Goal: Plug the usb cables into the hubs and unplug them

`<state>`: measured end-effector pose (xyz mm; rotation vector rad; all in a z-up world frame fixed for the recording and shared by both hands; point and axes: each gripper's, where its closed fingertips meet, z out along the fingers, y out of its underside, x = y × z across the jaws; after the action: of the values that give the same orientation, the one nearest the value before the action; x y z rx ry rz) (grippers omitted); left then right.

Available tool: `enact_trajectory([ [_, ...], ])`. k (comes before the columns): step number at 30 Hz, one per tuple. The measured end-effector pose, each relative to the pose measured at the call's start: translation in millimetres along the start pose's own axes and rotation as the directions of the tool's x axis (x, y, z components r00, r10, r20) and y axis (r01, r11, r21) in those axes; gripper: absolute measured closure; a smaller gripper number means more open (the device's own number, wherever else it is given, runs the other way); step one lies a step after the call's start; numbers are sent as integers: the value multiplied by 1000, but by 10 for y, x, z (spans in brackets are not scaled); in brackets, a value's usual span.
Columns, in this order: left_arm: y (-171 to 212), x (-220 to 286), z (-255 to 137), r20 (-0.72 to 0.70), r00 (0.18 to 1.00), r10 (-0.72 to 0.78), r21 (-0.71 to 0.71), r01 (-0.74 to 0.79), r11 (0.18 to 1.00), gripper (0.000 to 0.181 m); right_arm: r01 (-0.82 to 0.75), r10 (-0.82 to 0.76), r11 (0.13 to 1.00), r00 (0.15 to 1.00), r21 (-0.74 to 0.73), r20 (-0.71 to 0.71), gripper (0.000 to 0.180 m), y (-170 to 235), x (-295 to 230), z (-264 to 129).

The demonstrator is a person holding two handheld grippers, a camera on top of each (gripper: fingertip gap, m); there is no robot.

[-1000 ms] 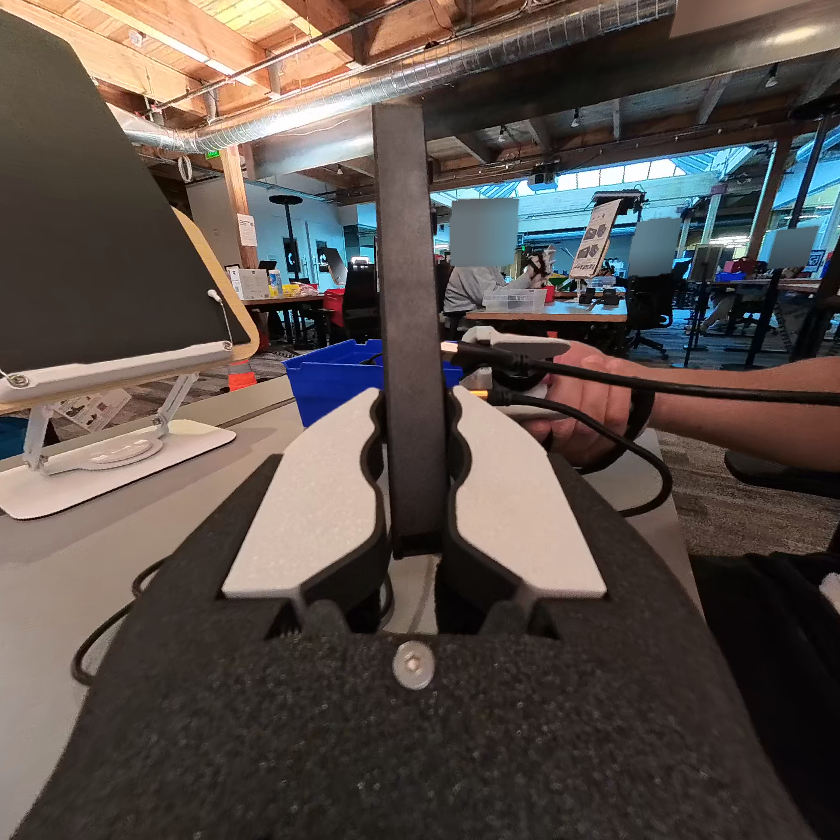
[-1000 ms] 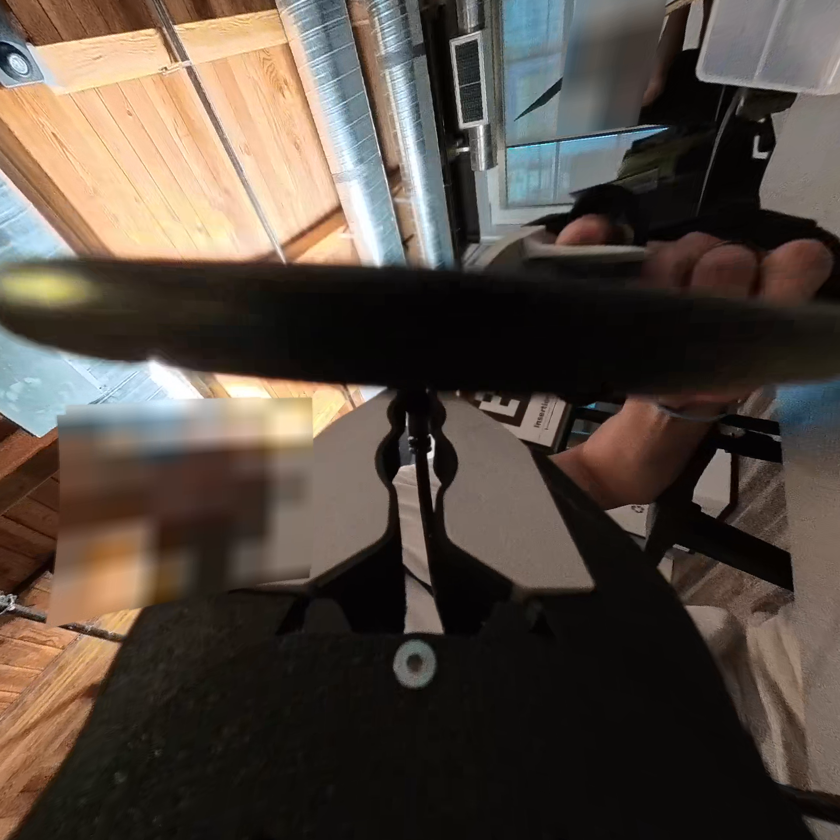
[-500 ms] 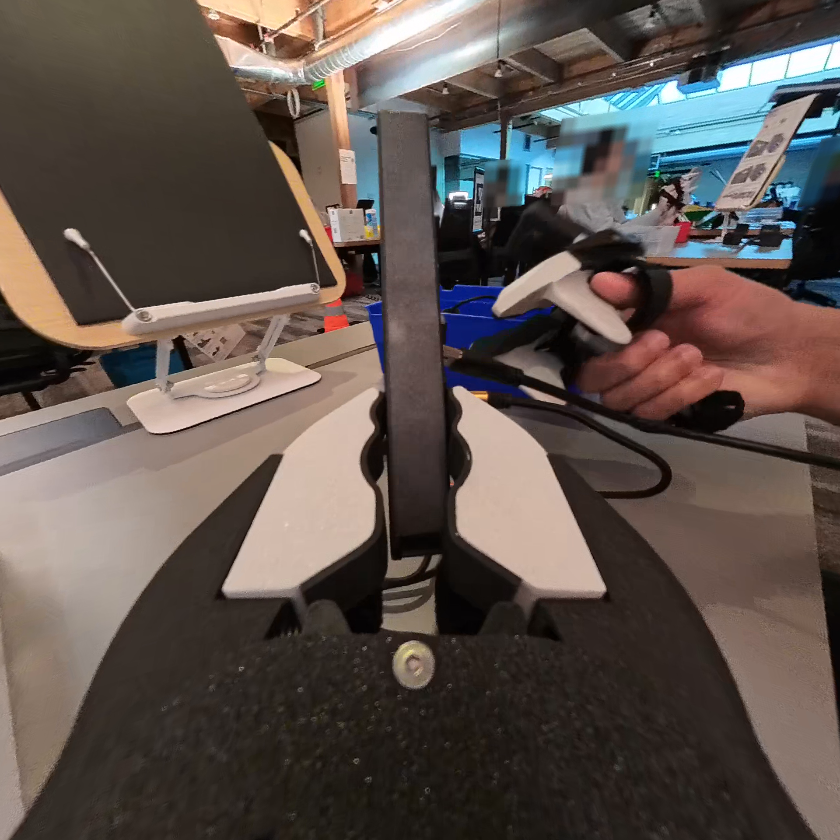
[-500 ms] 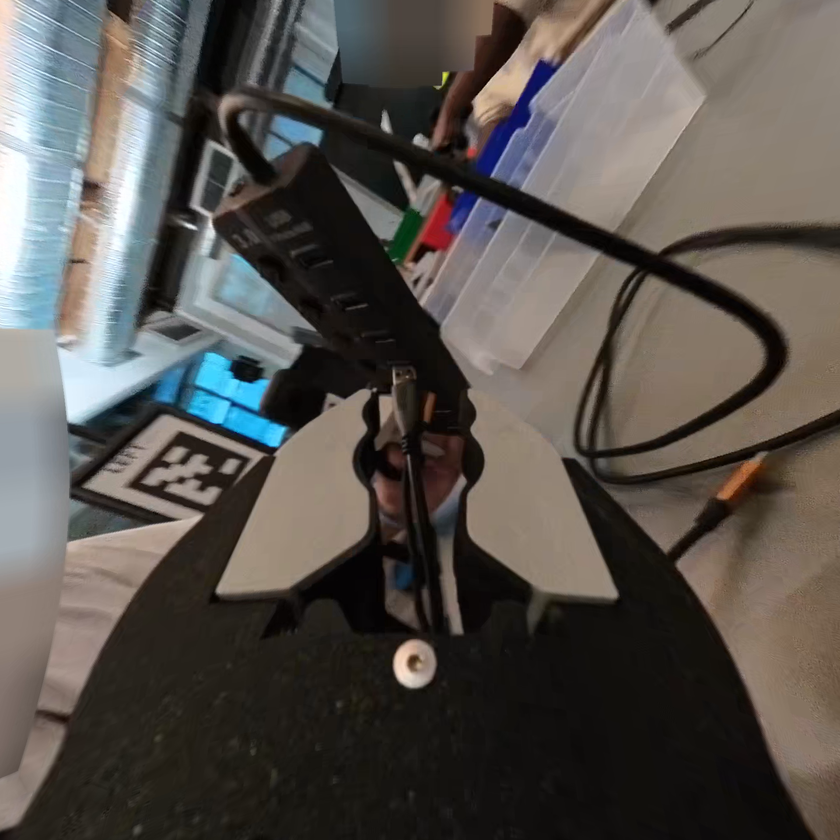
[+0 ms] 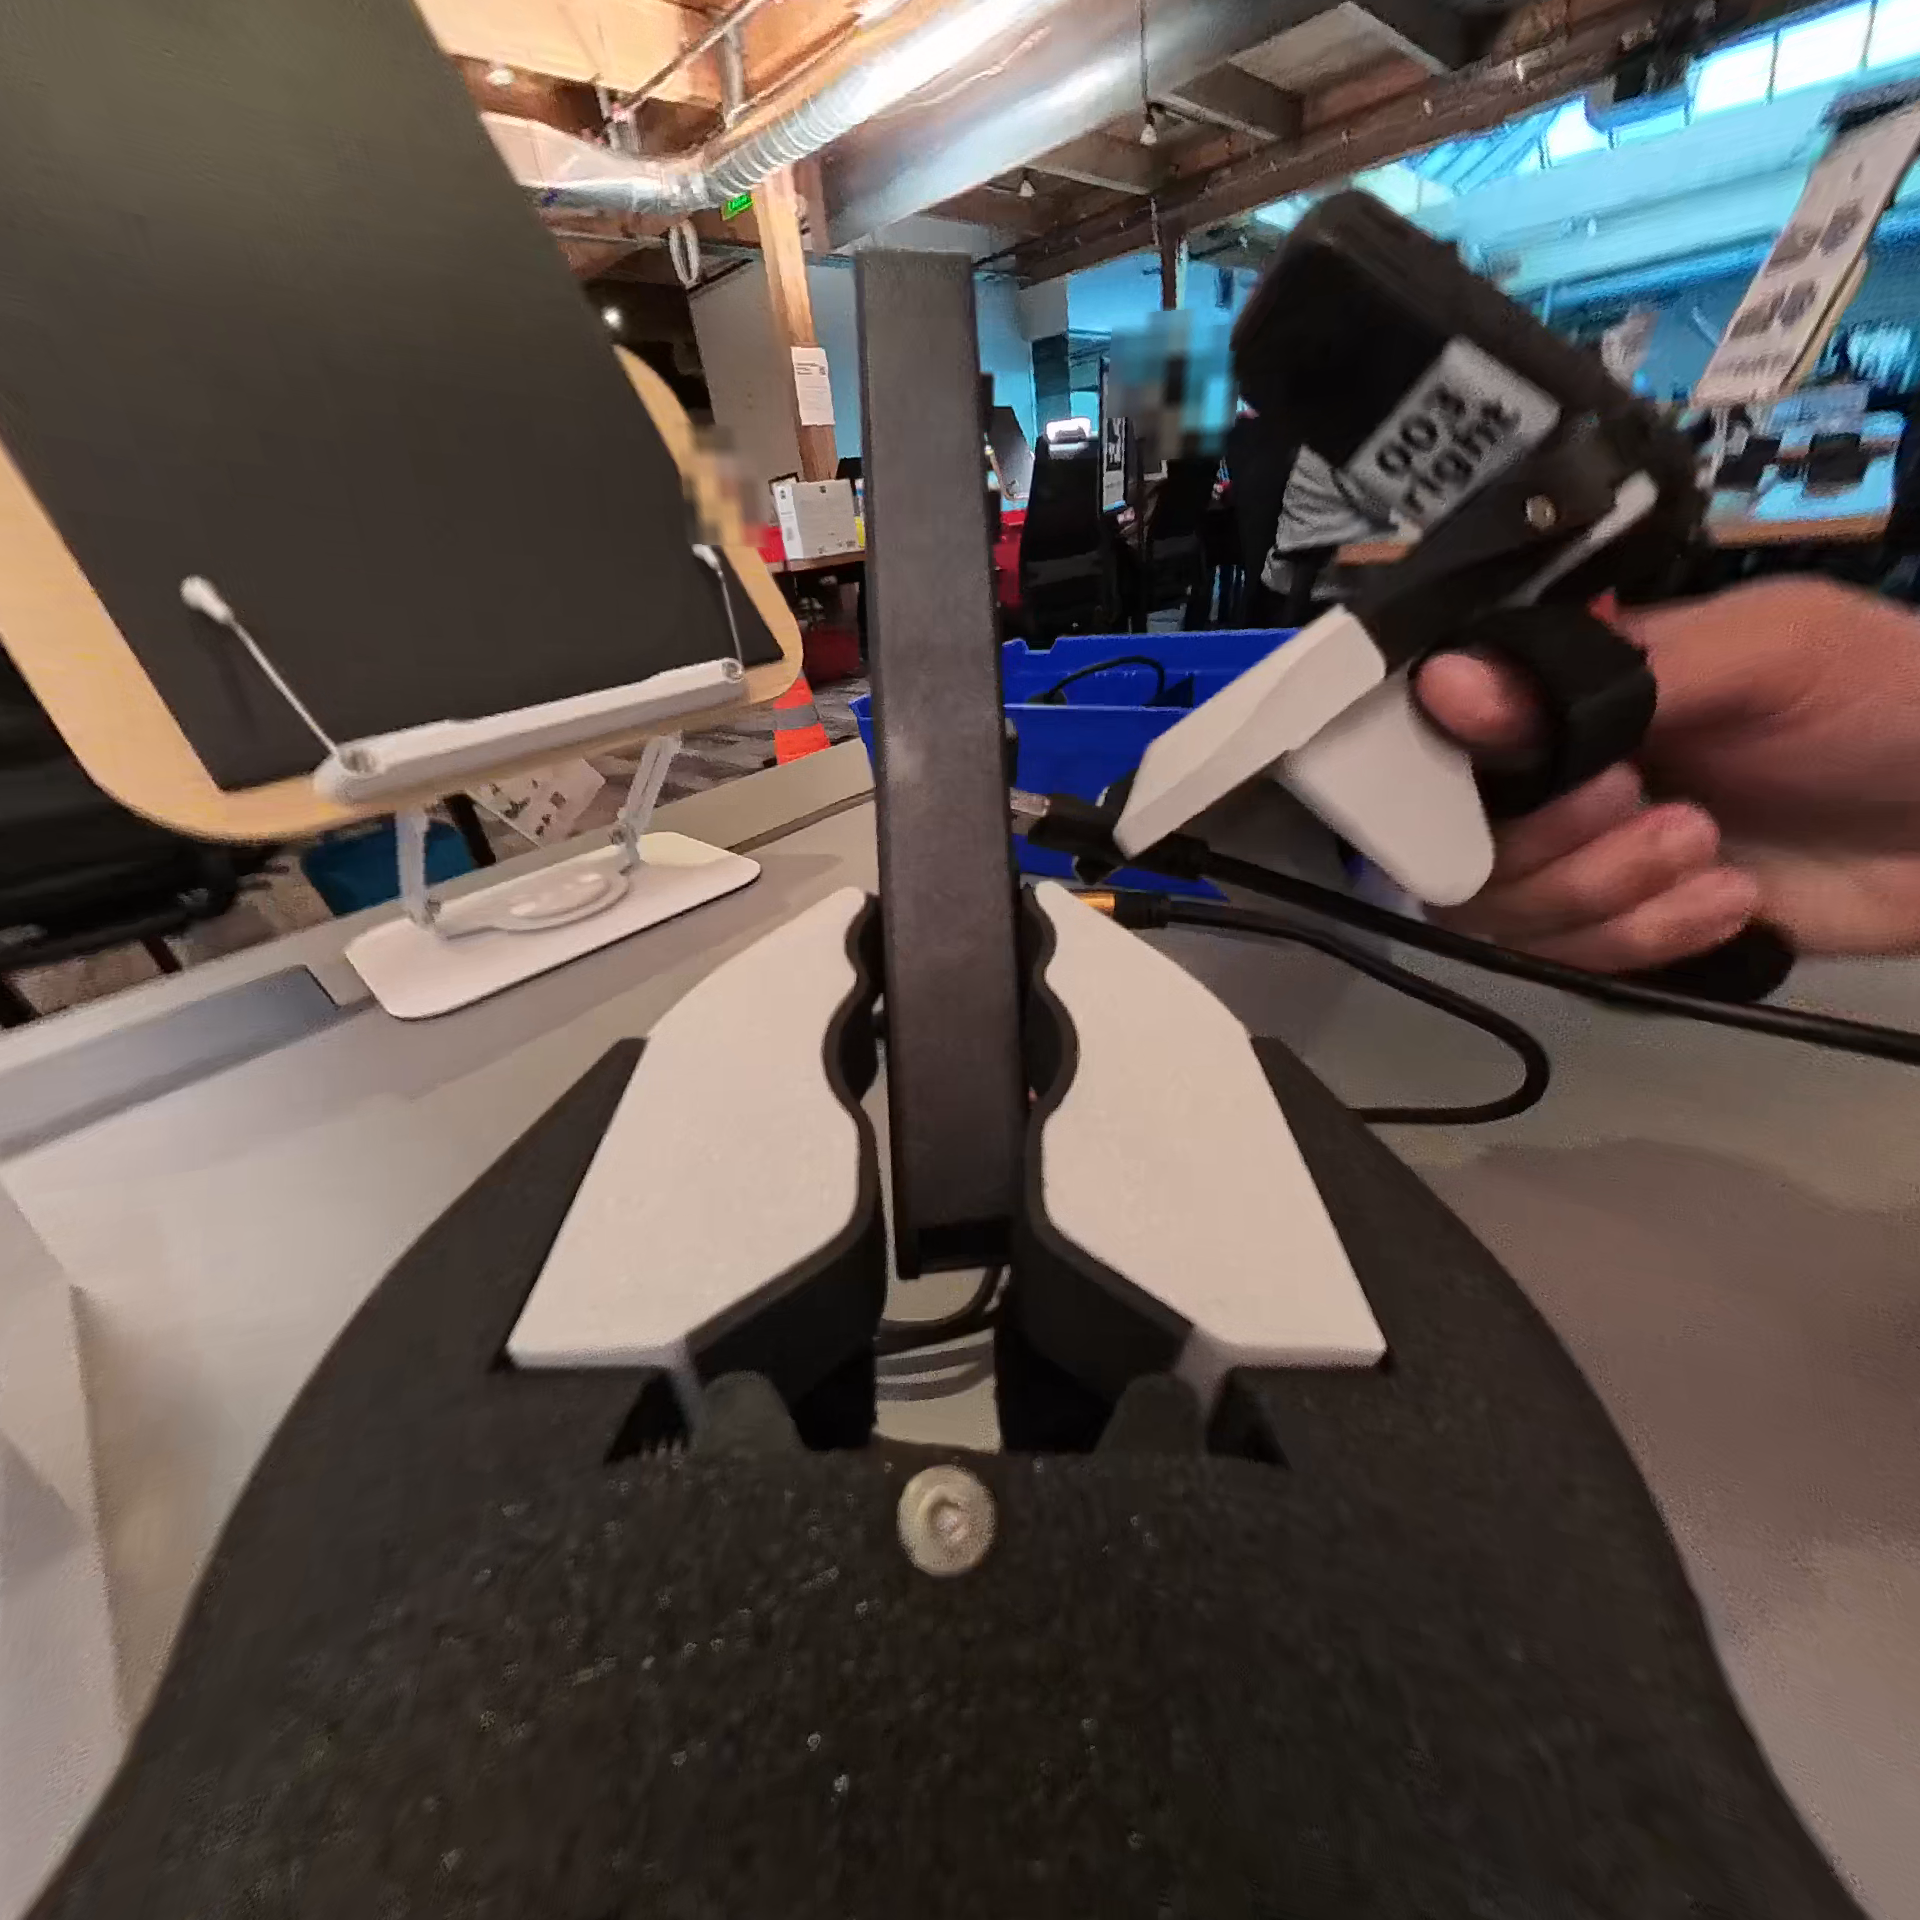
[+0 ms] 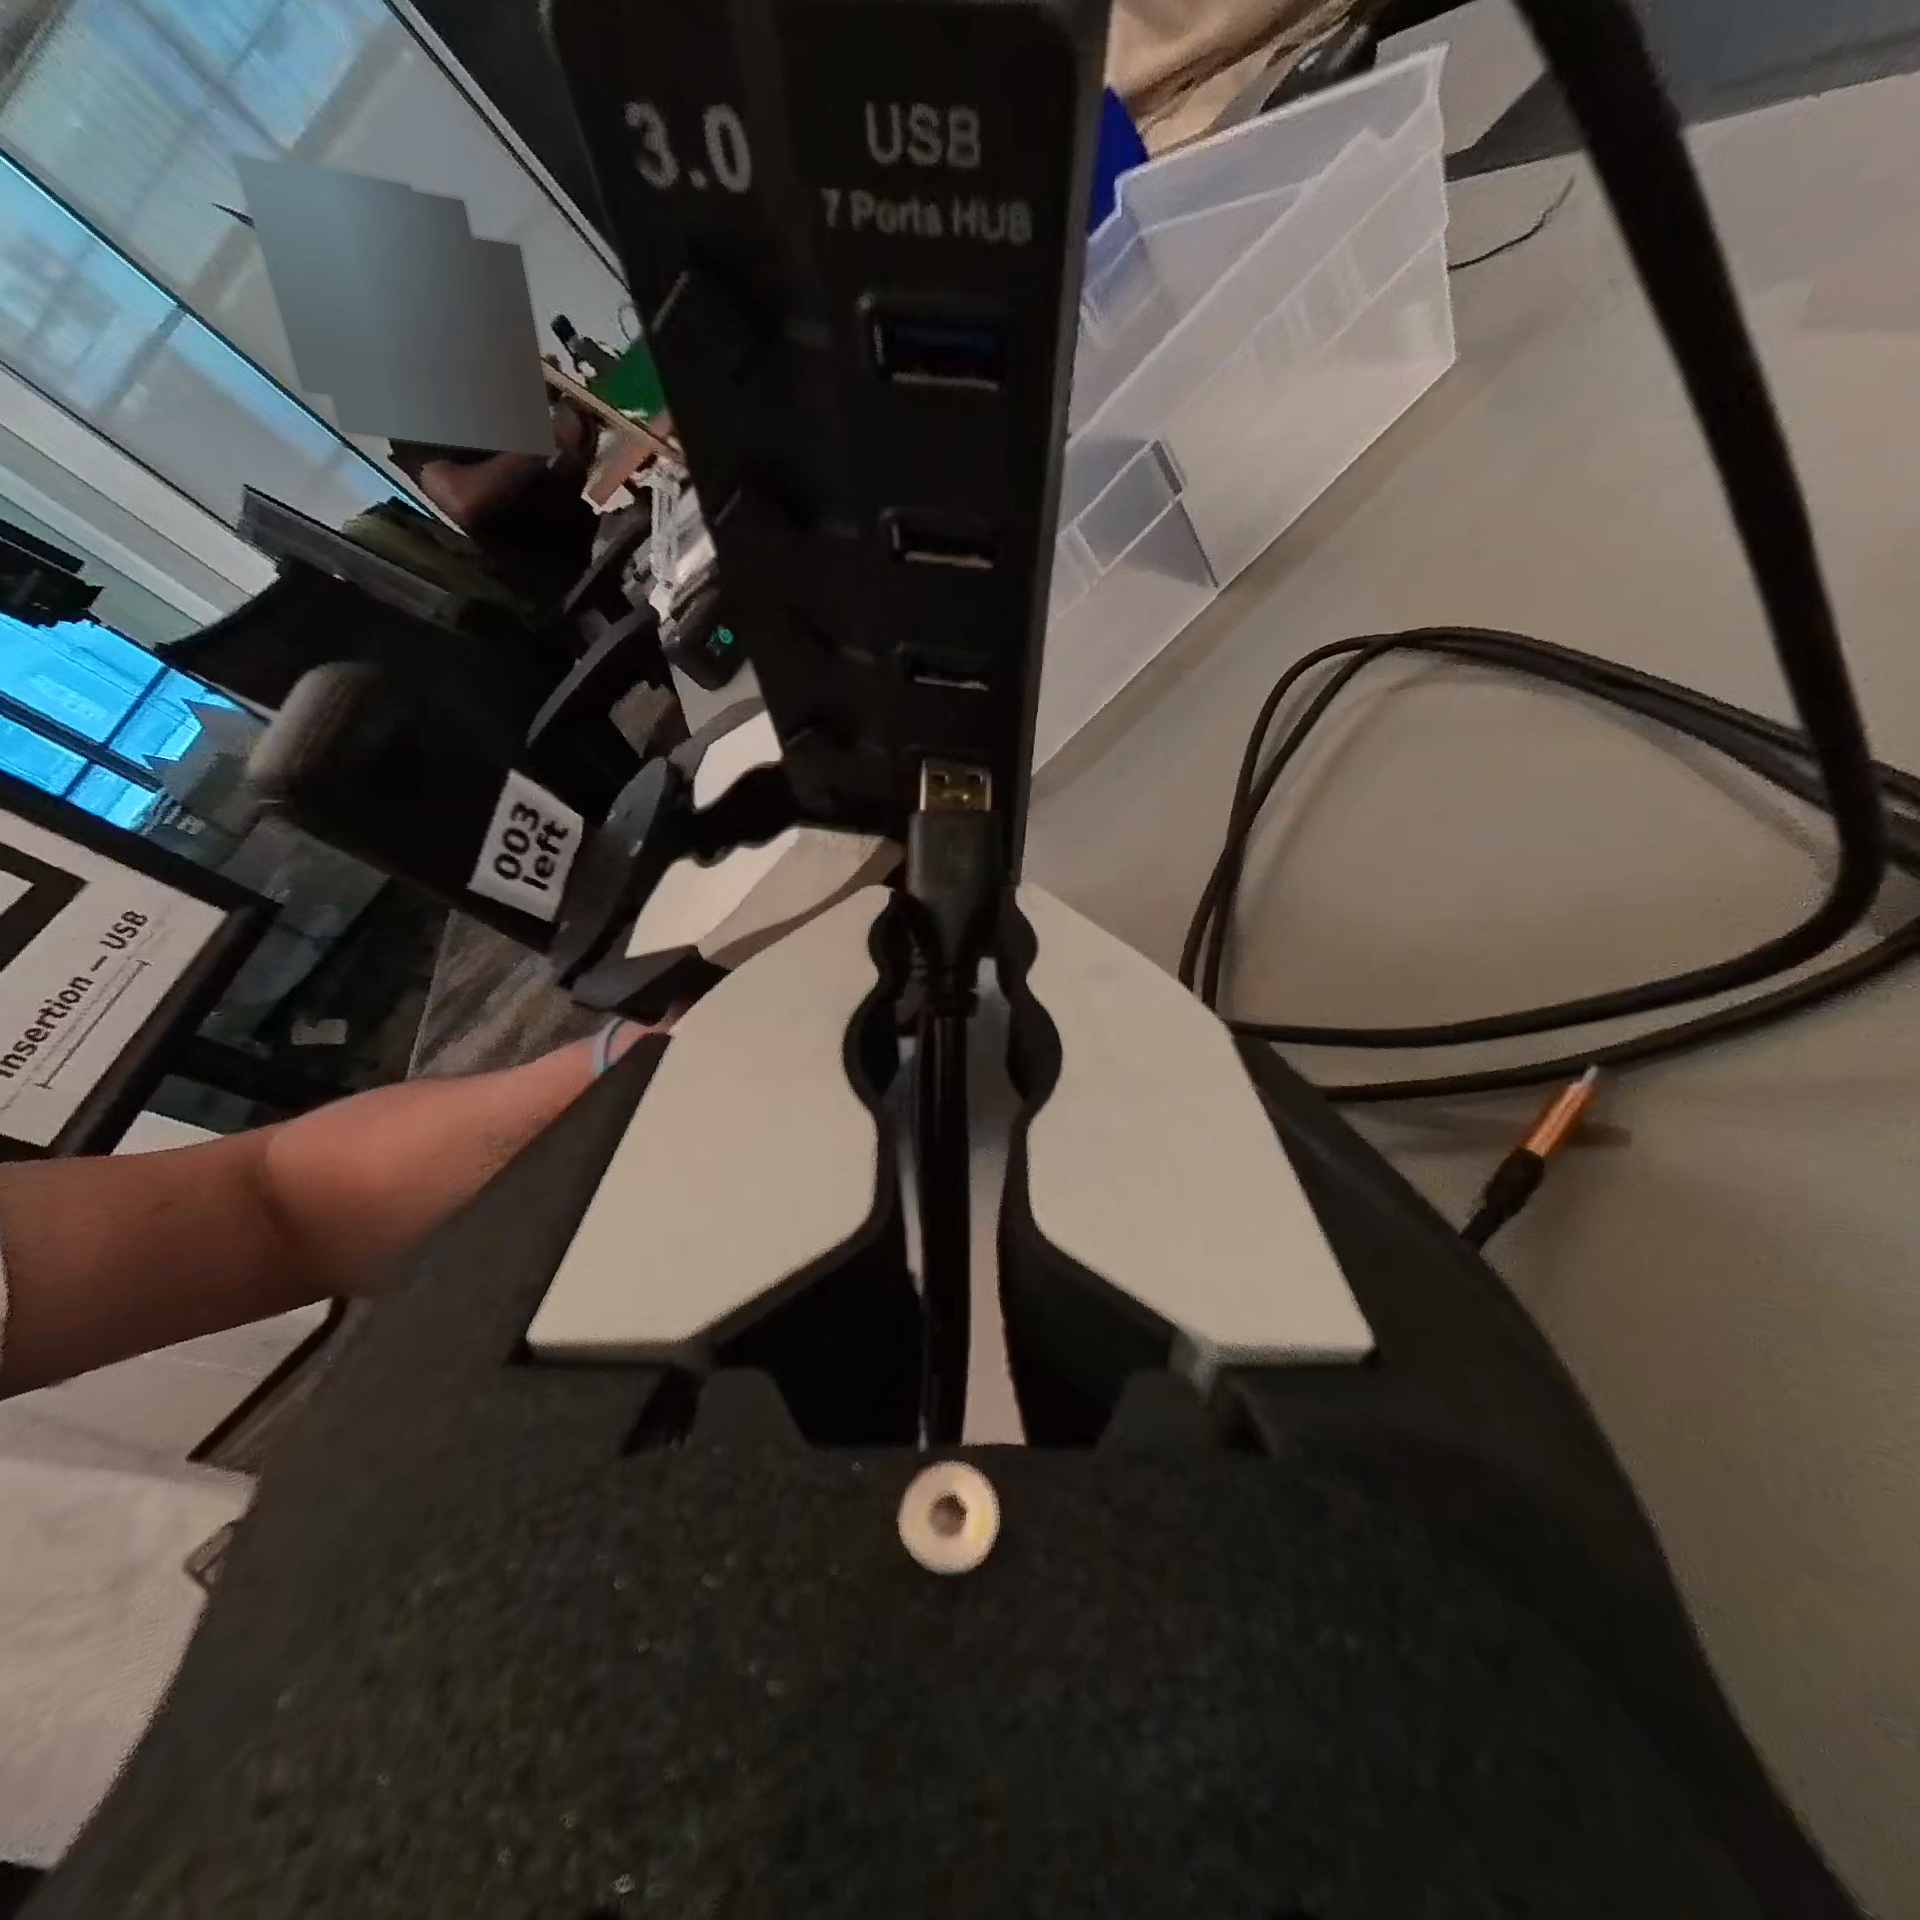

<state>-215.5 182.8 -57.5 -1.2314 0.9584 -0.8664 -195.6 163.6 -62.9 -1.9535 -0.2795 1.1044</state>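
The long black plastic USB hub [image 5: 940, 748] is held upright, clamped in the left gripper [image 5: 945, 1039], while the black gold-tipped USB plug [image 6: 951, 831], pinched in the right gripper [image 6: 948, 971], is aimed straight ahead at a port directly before it.

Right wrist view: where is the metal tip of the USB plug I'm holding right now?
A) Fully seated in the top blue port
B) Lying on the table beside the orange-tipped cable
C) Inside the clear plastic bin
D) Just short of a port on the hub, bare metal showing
D: the right gripper is shut on the USB plug, whose gold metal tip shows bare against the face of the hub, below three empty ports.
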Motion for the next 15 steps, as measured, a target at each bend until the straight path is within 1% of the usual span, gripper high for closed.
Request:
enact_trajectory([
  [2, -8, 29, -17, -37, 997, 68, -18, -69, 997, 157, -22, 21, 998, 1000, -64, -21, 164, 42, -34, -15],
  [3, -18, 43, -30, -58, 996, 70, -25, -72, 997, 157, -35, 34, 995, 999, -92, -16, 164, 58, -61, -25],
  [5, -42, 64, -37, -81, 997, 13, -27, -16, 1000, 157, -44, 42, 992, 999, -121, -14, 164, 55, -98, -47],
  [7, -40, 86, -33, -99, 995, 14, -38, -17, 999, 157, -38, 34, 987, 999, -155, -26, 164, 55, -112, -78],
  [10, -30, 112, -17, -106, 992, 62, -64, -69, 996, 157, -36, 31, 987, 999, -159, -35, 164, 6, -101, -131],
  [12, -7, 124, 5, -98, 994, 45, -81, -53, 995, 157, -32, 24, 985, 999, -170, -48, 164, 39, -70, -120],
  [14, 46, 135, 12, -100, 993, 67, -105, -78, 991, 157, -2, -13, 985, 997, -173, -82, 164, 86, -25, -105],
  [15, 39, 141, 18, -98, 994, 45, -103, -55, 993, 157, -22, 11, 986, 998, -165, -69, 164, 83, -27, -104],
])
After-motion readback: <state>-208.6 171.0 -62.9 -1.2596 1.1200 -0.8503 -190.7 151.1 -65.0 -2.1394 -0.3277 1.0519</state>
